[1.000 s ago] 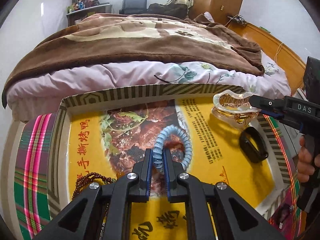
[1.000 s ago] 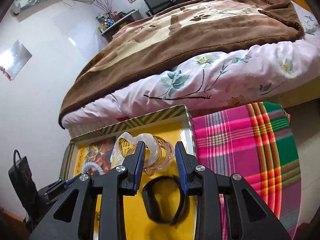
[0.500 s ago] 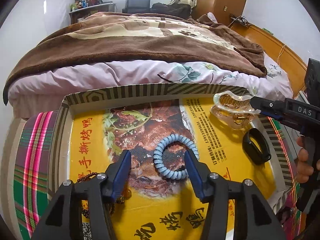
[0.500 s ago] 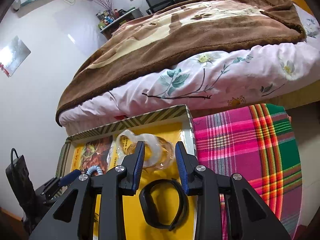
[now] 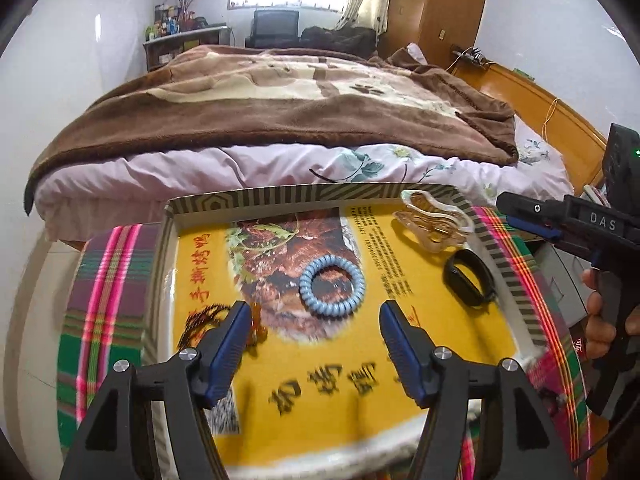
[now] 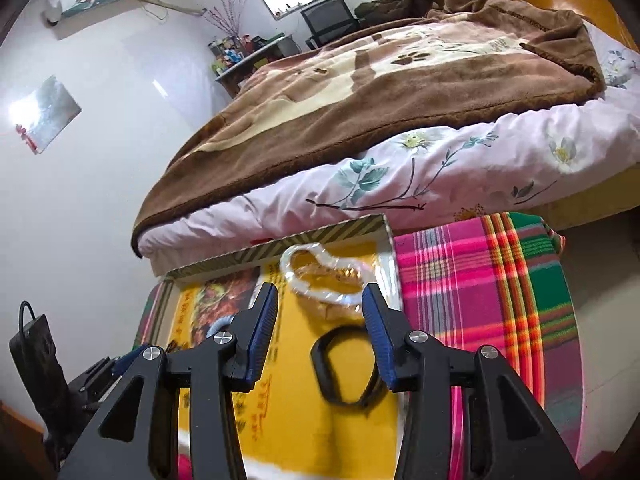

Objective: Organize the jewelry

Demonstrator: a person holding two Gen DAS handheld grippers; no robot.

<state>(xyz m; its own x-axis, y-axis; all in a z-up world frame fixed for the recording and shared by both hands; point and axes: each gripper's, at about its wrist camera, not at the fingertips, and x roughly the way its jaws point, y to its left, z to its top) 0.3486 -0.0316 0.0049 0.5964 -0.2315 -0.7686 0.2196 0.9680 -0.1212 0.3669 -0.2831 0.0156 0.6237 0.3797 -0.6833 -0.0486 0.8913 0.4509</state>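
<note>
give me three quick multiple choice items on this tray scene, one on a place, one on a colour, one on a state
1. Where does the black band lie?
A. on the bed
B. in the tray, near its right wall
C. on the plaid cloth

2. What colour is the coil tie?
A. light blue
B. red
C. green

3. How is the coil tie now?
A. gripped by the left tongs
B. hanging off the tray
C. lying free on the tray floor

Key: B, it lies below the clear clip beside the tray wall; A, its coils are pale blue; C, the left tongs are opening, nothing between them.
</note>
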